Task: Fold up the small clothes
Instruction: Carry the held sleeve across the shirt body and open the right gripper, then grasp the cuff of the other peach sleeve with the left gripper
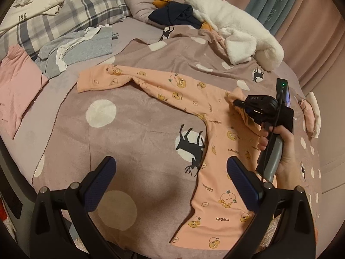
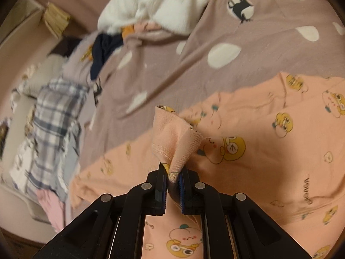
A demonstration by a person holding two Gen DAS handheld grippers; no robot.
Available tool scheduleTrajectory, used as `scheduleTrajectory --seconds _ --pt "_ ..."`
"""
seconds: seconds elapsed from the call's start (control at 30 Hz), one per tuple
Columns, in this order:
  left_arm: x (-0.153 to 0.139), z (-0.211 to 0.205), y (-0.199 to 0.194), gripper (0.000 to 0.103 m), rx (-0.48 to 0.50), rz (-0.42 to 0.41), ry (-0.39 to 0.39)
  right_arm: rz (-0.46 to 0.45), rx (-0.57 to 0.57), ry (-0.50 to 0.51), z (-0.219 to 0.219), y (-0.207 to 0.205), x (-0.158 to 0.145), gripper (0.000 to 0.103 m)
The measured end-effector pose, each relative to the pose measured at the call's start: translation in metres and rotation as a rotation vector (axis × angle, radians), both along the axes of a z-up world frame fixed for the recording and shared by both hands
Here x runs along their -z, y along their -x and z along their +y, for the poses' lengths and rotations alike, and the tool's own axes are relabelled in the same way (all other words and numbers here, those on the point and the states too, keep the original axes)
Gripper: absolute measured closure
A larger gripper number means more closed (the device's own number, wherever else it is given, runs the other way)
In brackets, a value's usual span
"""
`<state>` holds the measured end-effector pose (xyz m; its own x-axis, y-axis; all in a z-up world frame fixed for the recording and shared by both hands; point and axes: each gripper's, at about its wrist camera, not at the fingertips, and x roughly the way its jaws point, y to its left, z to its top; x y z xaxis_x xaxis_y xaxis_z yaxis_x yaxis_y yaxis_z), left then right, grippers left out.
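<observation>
Right at the near edge of the bed, the left gripper [image 1: 170, 185] is held wide apart with nothing between its pads, one finger [image 1: 243, 183] poised over the lower body of the peach printed garment [image 1: 217, 172] and the other over the mauve spotted blanket [image 1: 129, 116]. A little further in, the garment is seen spread on that blanket, its long sleeve stretched away to the left. On its right side, a bunched cuff [image 2: 172, 142] is pinched tight in the right gripper [image 2: 172, 185], the jaws nearly closed on a thin wad of cloth, the tool carried by a hand [image 1: 282, 151]. The risk is judged to lie here: so little fabric is caught that it could be pulled free if the sleeve is swung across quickly, and the fold would be dropped crooked. With the body left unpinned by the open left gripper, the whole garment could be dragged along and wrinkled instead of creased. Further back, a white fleece [image 1: 235, 30] and a dark navy garment [image 1: 174, 15] are heaped, well apart from the work; beyond them a plaid pillow [image 1: 71, 10] is seen.
</observation>
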<state>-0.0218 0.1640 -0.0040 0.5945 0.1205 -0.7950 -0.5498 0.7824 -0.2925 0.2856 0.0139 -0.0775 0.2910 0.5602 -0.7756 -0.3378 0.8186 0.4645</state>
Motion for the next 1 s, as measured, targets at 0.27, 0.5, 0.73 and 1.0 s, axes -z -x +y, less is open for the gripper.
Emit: scheduleTrajectory --seconds 0.27,0.5,0.73,1.0 --pt "0.001 0.001 -0.002 0.0 -0.008 0.003 0.008 0.063 -0.067 -0.054 0.008 0.005 0.001 0.056" --pt "0.001 -0.002 -0.005 0.0 -0.001 0.001 0.008 0.105 -0.212 -0.129 0.03 0.024 -0.007 0.039" --pt "0.001 0.011 -0.006 0.0 -0.063 -0.031 -0.06 0.088 -0.265 -0.151 0.01 0.047 -0.021 0.039" --pt "0.019 0.047 -0.026 0.0 -0.222 -0.146 -0.134 -0.102 -0.089 -0.043 -0.101 0.081 -0.046 0.035"
